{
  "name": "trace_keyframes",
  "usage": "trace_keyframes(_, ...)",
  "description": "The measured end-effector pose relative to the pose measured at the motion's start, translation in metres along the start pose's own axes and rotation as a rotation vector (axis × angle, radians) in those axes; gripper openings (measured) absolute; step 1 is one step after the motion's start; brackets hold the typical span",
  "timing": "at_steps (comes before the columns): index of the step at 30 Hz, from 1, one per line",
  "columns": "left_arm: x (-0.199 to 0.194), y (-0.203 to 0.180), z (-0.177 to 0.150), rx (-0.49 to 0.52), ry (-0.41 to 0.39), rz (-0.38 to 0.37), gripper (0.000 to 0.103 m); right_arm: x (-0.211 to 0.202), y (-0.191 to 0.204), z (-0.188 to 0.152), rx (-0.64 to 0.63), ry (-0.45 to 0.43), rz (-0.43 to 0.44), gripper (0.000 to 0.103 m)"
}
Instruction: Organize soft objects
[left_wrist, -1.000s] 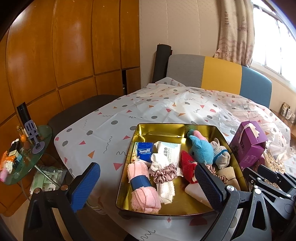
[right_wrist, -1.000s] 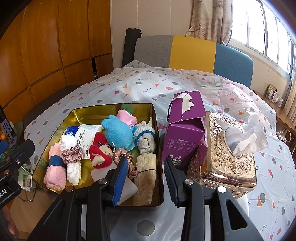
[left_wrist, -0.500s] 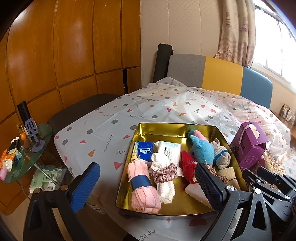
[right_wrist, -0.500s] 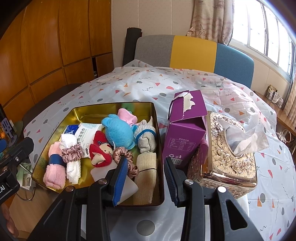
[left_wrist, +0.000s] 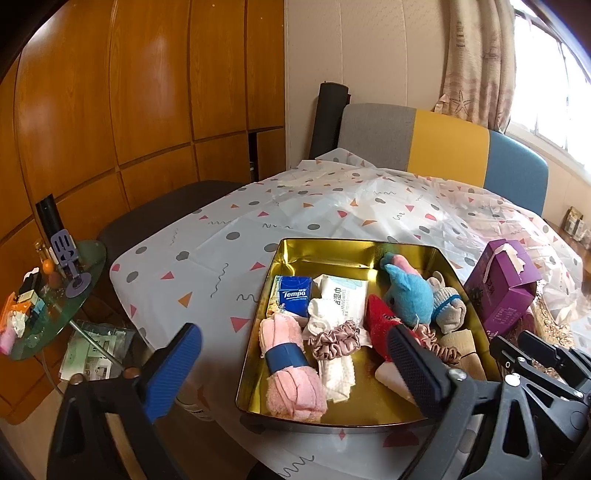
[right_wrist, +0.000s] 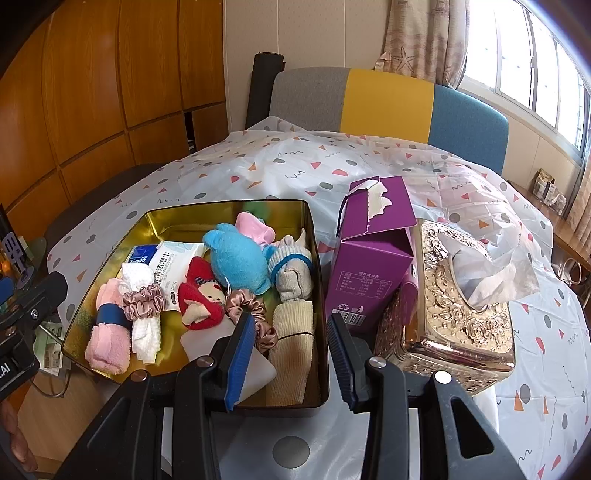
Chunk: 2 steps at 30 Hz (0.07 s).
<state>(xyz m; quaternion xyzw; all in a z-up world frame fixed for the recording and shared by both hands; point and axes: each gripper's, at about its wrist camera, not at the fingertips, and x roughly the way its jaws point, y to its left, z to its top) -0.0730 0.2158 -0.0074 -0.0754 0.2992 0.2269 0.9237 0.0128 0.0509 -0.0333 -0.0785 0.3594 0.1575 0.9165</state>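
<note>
A tabletop under a white cloth with coloured shapes carries a gold tray at nine o'clock, a purple carton just beside it, and an ornate gold tissue box at three o'clock.

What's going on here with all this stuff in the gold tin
A person holds a gripper in each hand above a gold tin packed with soft things: a rolled pink towel, scrunchies, a blue plush and tissue packs. The left gripper and right gripper are both open and hold nothing. A purple box and an ornate tissue holder stand beside the tin.
</note>
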Motion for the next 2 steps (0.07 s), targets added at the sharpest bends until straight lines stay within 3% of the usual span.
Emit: trace_keyframes(2, 0.0009, 0.0018, 0.0005, -0.011, 0.006, -0.010, 0.099, -0.0021, -0.0001, -0.0003, 0.001, -0.010, 0.004, 0.040)
